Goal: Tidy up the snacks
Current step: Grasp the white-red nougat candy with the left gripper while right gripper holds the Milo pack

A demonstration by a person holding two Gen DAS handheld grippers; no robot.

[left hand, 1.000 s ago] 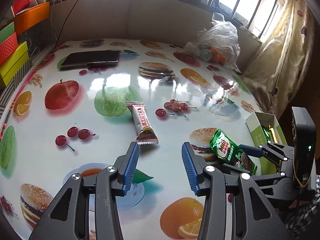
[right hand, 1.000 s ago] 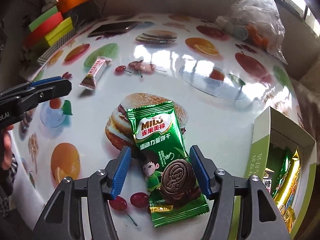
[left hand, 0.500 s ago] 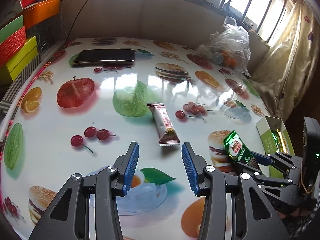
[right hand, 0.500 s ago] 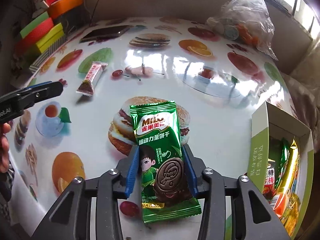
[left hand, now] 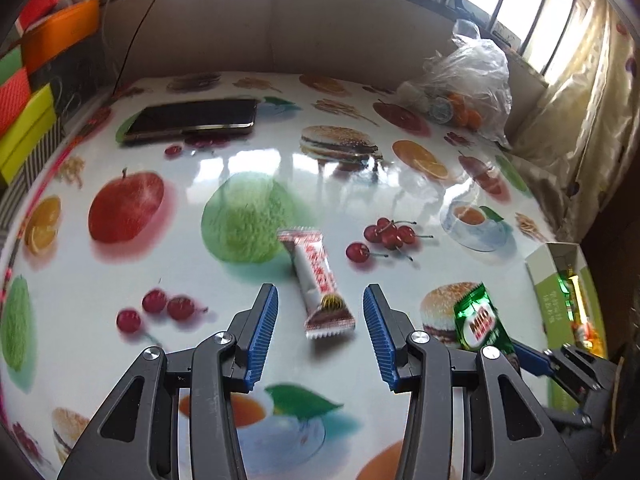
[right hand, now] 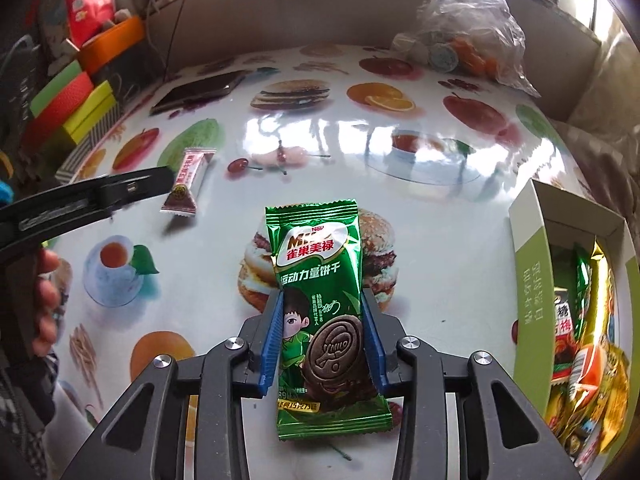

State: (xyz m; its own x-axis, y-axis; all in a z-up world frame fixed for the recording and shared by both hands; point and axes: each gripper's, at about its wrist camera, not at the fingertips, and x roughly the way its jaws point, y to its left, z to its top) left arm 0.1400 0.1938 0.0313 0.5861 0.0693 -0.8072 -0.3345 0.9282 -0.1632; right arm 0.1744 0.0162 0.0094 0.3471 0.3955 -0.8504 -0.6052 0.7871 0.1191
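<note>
Right wrist view: the fruit-print desk (right hand: 440, 208) carries an open green box (right hand: 528, 264) of snacks at its edge. Beside that box, the right gripper (right hand: 322, 344) is closing, its fingers (right hand: 272, 344) pinching the green biscuit packet (right hand: 316, 280) across its lower half. Lift it level before swinging toward the box. Farther from the box, the left gripper (left hand: 316, 336) hangs spread around the white wafer bar (left hand: 316, 276), untouched.

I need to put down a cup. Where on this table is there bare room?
Free: the wide middle between the phone and the white snack bar, and the left side by the printed apple. Crowded: the far corner with the plastic bag, and the near right by the snack box.
</note>
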